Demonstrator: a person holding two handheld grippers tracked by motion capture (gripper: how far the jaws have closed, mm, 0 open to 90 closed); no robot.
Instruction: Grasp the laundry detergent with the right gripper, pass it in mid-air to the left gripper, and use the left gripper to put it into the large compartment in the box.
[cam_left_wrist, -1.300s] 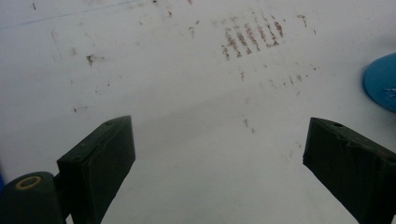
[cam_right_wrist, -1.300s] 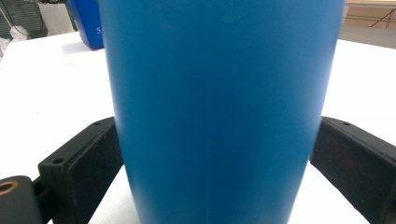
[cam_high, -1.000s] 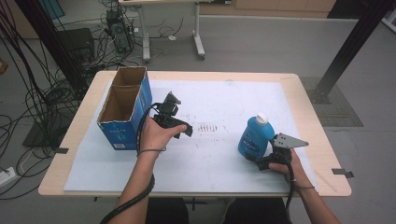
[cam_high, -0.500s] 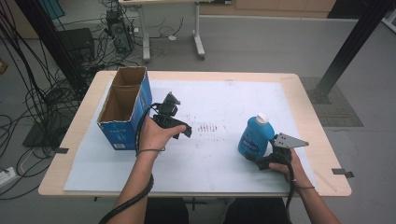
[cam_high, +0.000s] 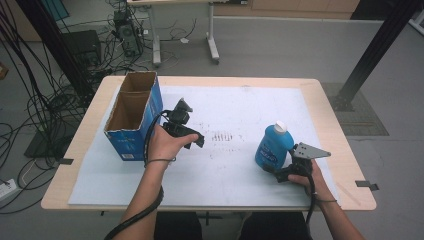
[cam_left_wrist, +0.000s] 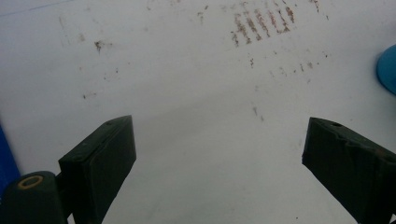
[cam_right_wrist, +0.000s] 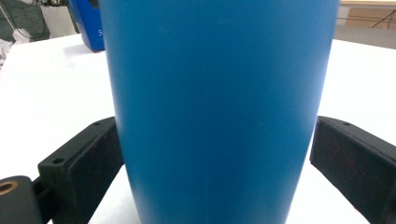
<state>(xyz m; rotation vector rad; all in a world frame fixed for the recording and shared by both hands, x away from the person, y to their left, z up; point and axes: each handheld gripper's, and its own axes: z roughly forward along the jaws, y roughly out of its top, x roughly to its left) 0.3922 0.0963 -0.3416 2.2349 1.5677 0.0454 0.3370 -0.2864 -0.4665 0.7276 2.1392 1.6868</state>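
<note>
Grey flooring with cable runs and a second desk fills the upper part of the high view; below it stands the table (cam_high: 330, 107), covered by a white sheet (cam_high: 240, 170) bearing faint brown marks at centre.

Blue bottle (cam_high: 273, 146), white-capped, stands upright at the right of centre in the high view. The right claw (cam_high: 280, 172) sits at its lower side. In the right gripper view the bottle (cam_right_wrist: 215, 107) stands between the black jaws: the left-hand jaw lies against the wall, while the right-hand jaw shows a narrow gap. Treat this claw as spread about the bottle, not yet pinching it.

The left claw (cam_high: 192, 140), left of centre beside the open cardboard box (cam_high: 135, 145), is spread wide and empty over bare sheet.

Procedure for the grasp, as judged:
1. Centre the bottle so both pads meet it together; uneven contact would likely tip it.
2. Keep the pads low on the body, square to the wall.
3. Close steadily; the smooth plastic may slip under a light pinch.
4. Lift vertically before travelling toward the box.
</note>
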